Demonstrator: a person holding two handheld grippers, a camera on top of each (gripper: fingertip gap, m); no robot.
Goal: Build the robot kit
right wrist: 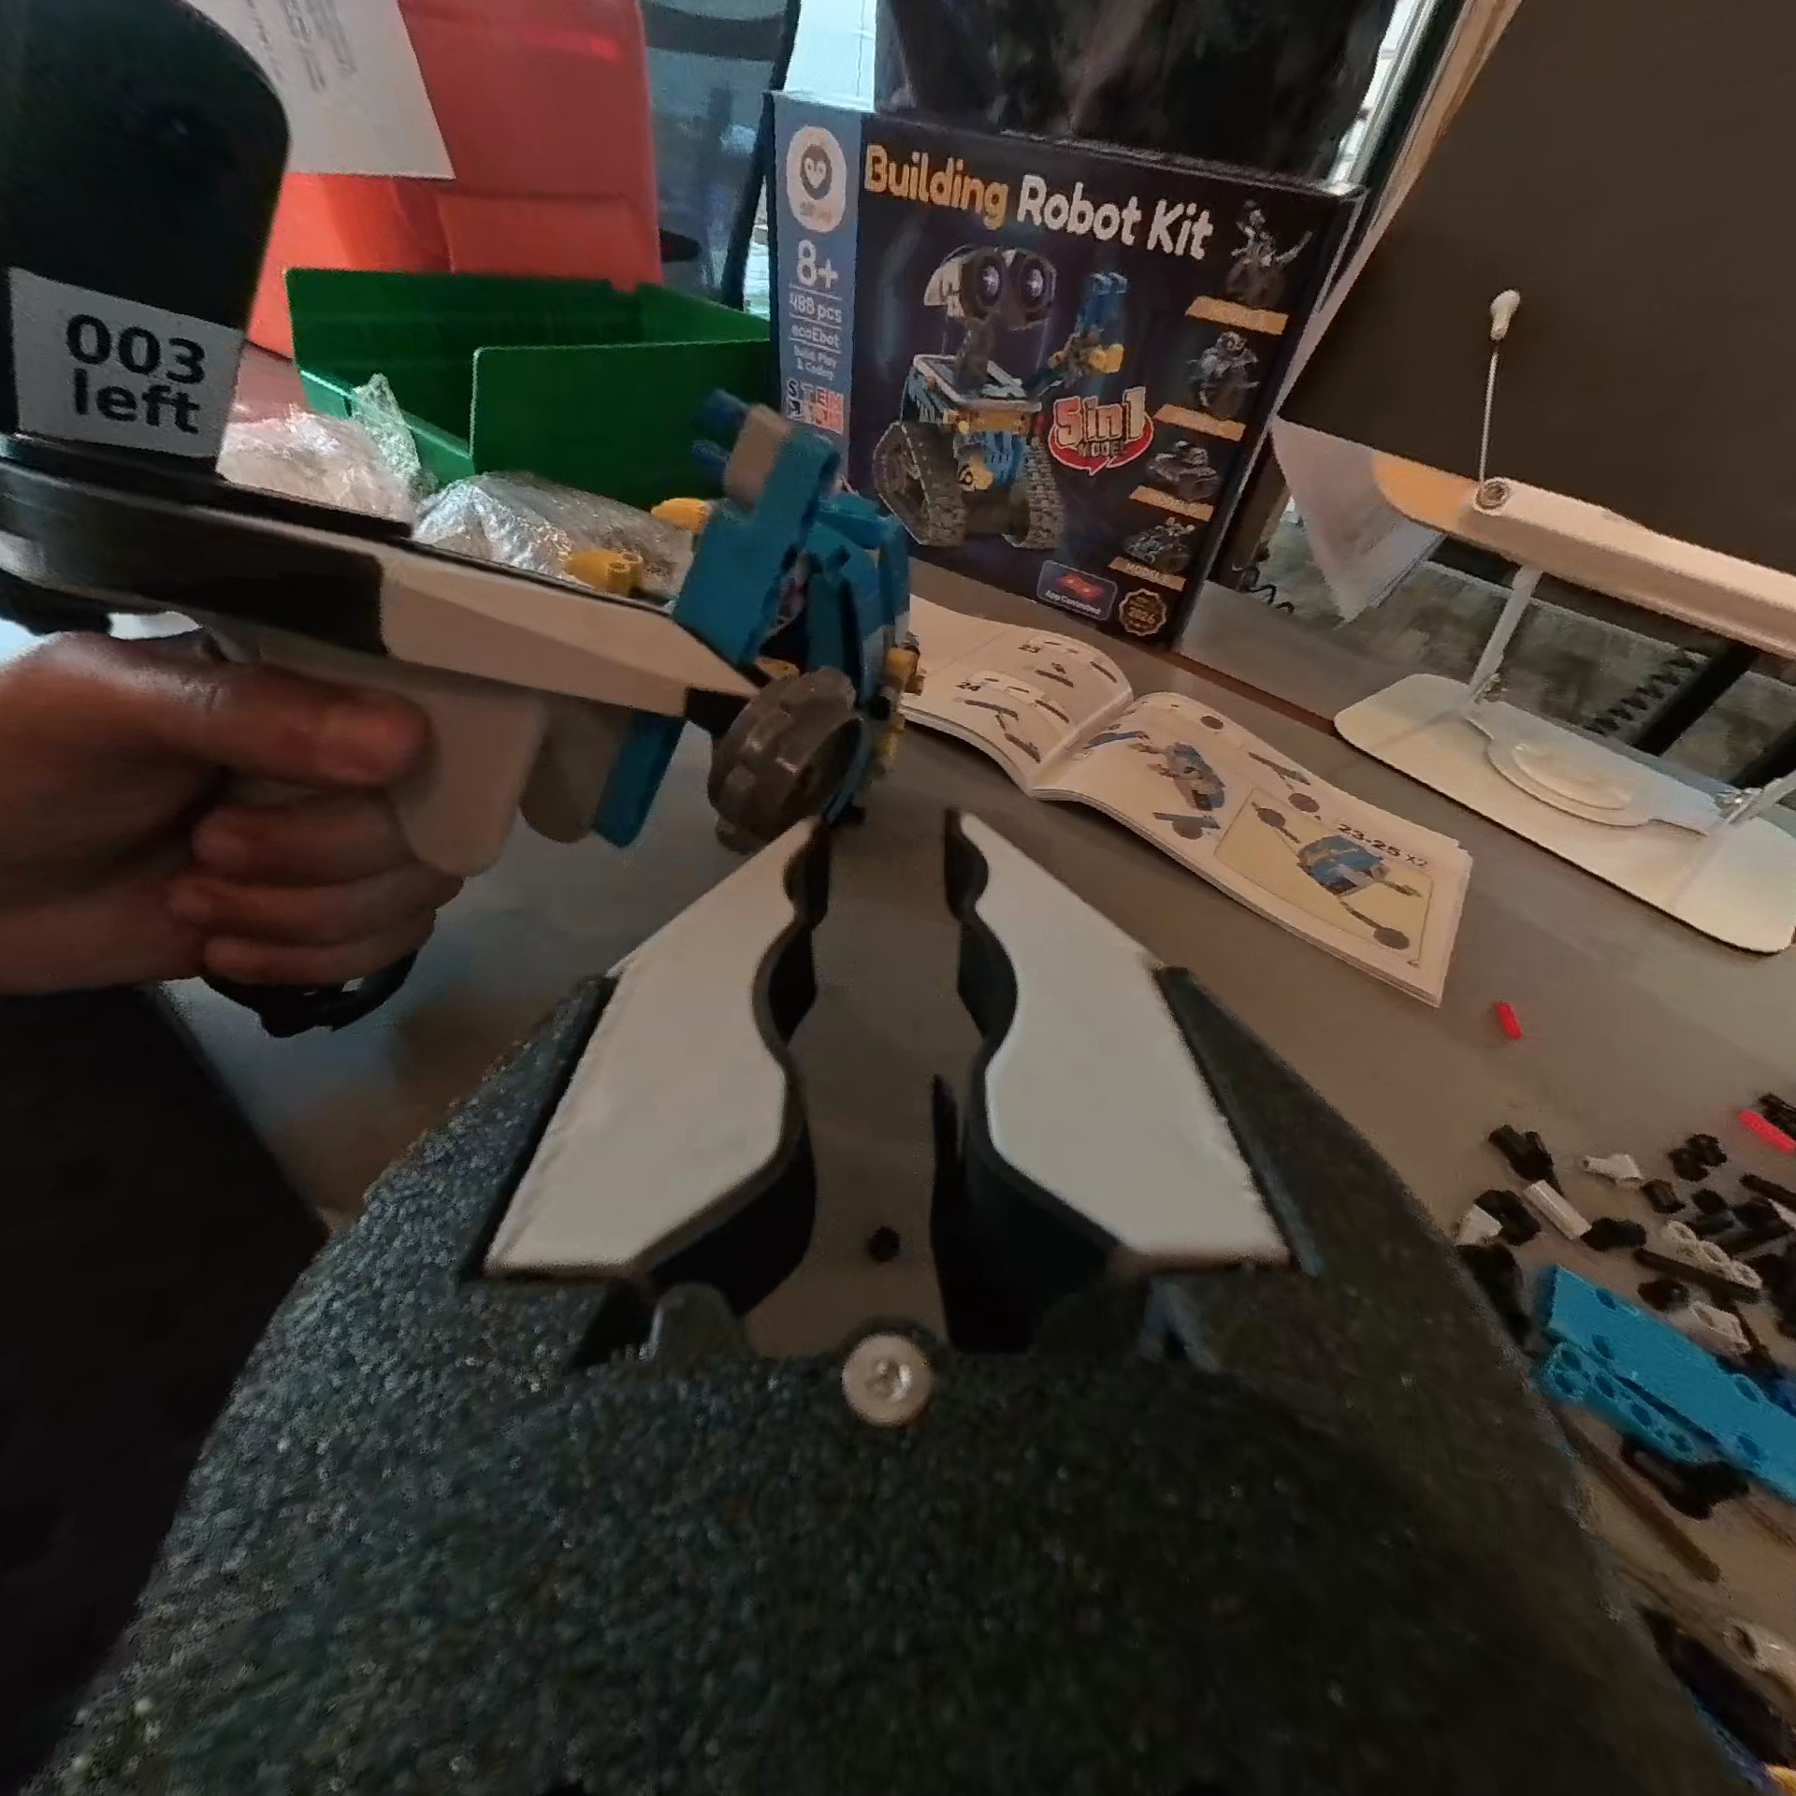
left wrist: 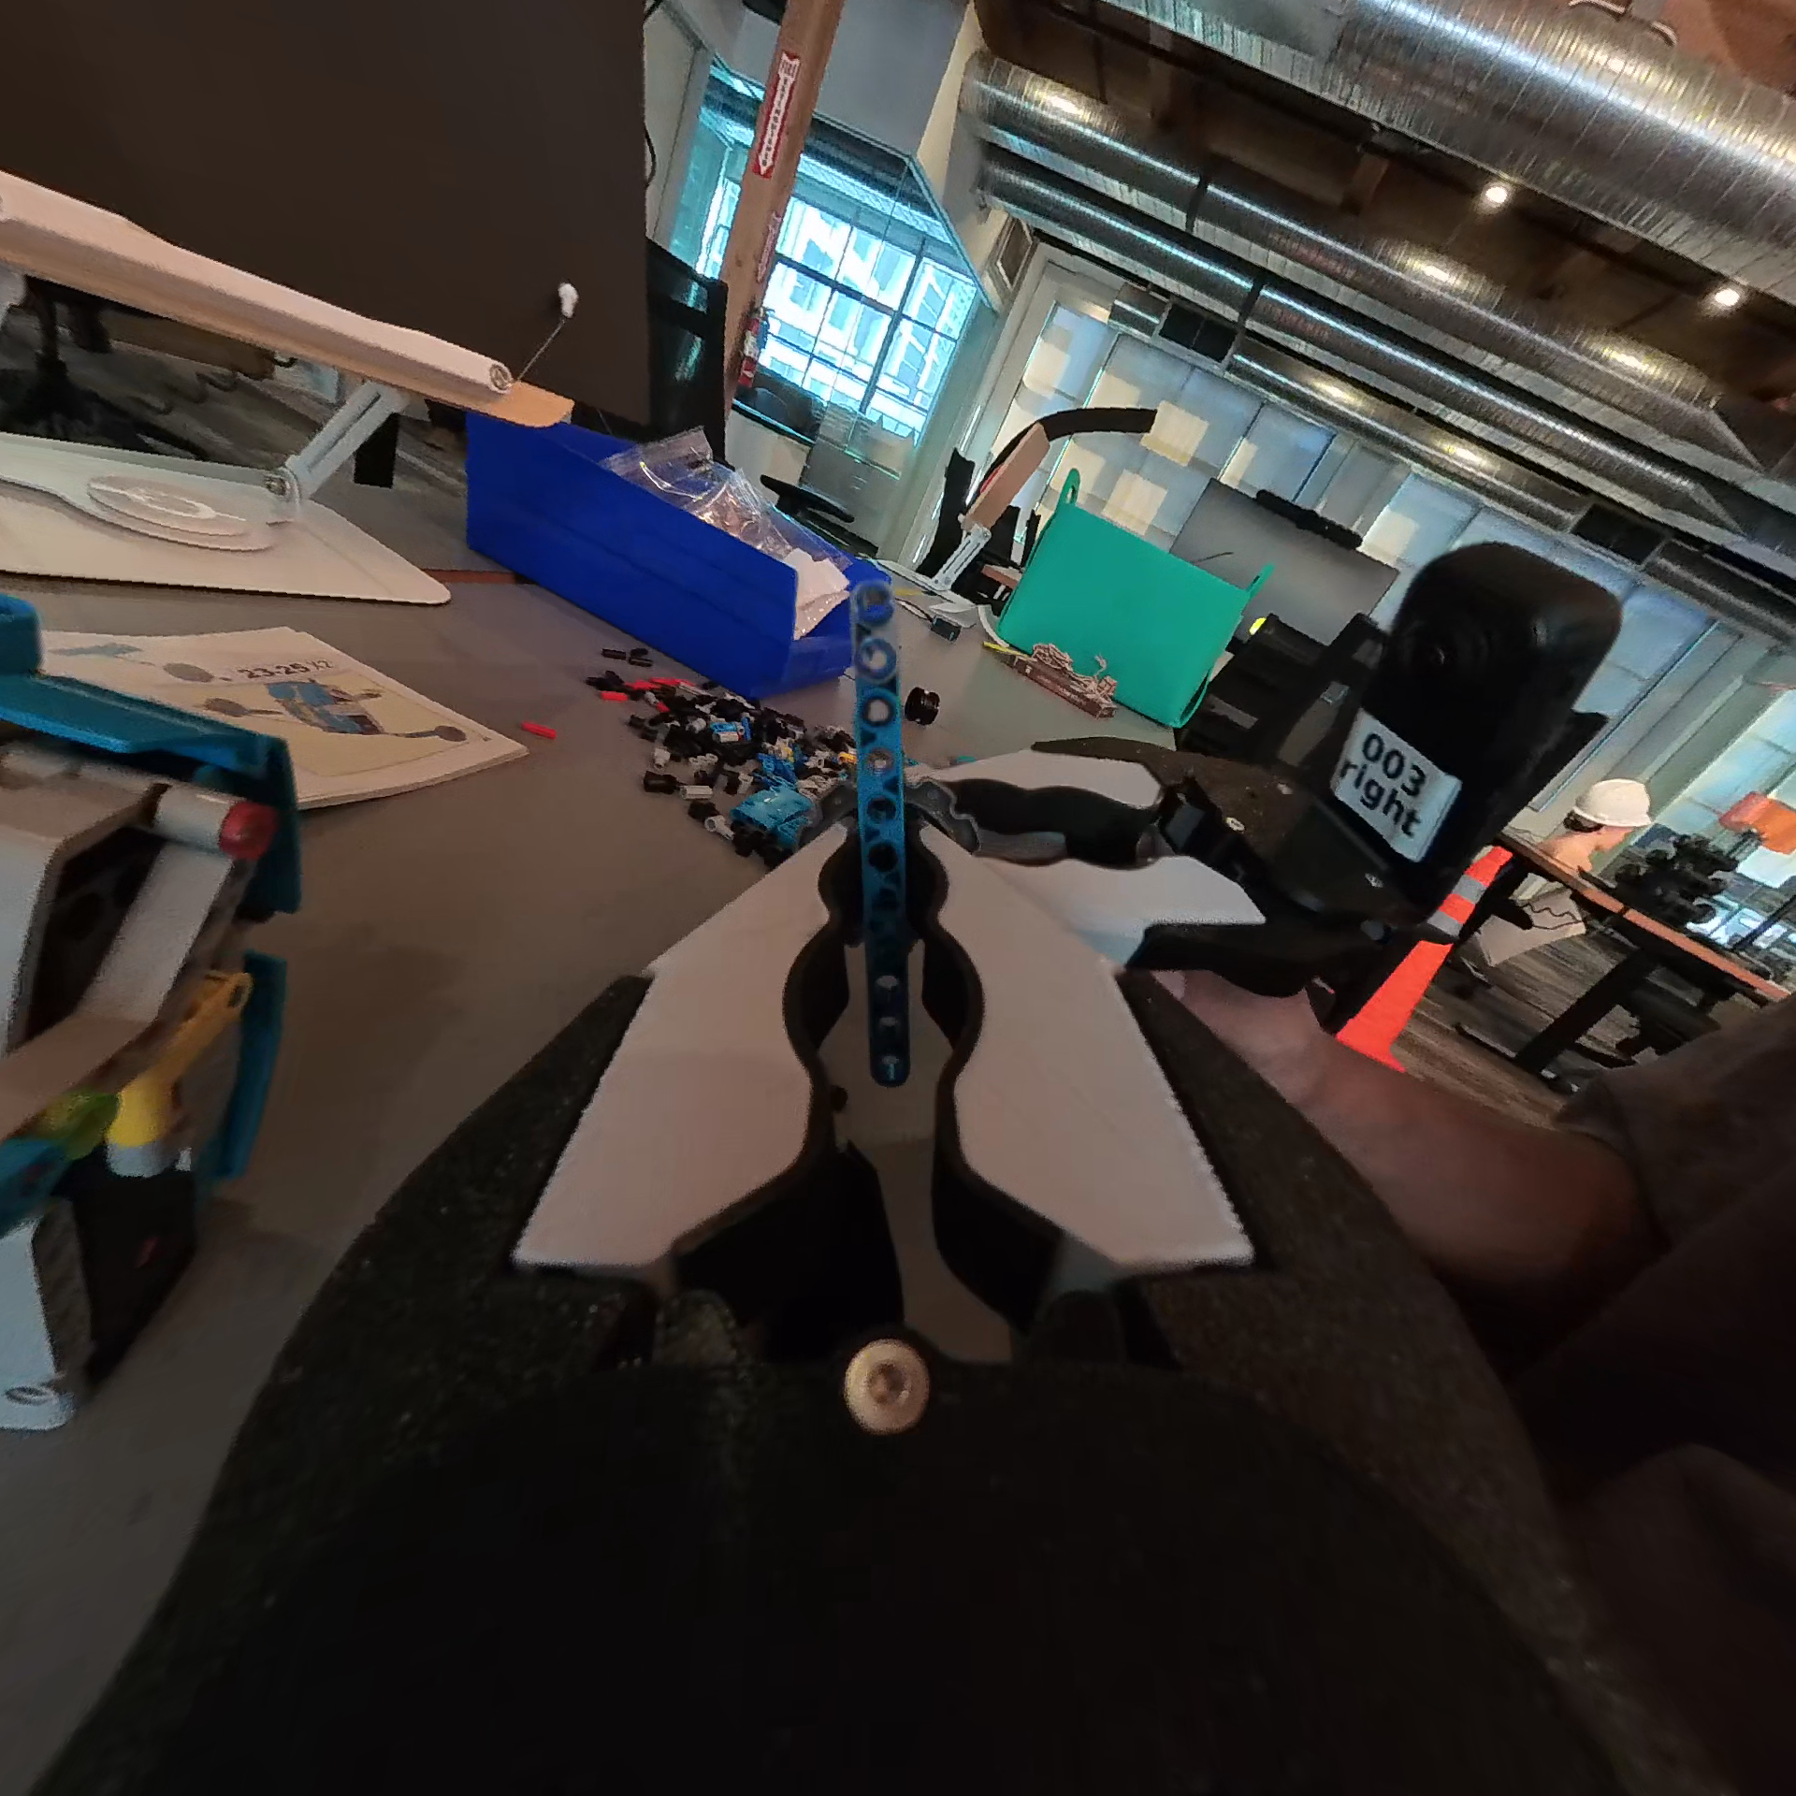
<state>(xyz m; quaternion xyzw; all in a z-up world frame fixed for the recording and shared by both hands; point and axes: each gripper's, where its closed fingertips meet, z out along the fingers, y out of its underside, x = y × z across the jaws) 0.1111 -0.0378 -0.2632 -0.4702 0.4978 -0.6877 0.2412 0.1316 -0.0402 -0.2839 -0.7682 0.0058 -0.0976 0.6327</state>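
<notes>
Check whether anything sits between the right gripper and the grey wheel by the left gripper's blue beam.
Nothing visible does. The right gripper is open, and the grey wheel lies just off its fingertip, beside the blue beam clamped in the left gripper. Only bare table shows between the jaws.

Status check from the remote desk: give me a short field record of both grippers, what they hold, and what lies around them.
left gripper: shut on blue perforated beam, which sticks out past the fingertips
right gripper: open, holding nothing, tips beside grey wheel
wheel and beam: close together; whether they are joined cannot be told
on table: loose parts pile, open instruction booklet
behind: kit box, green bin, blue bin
</notes>
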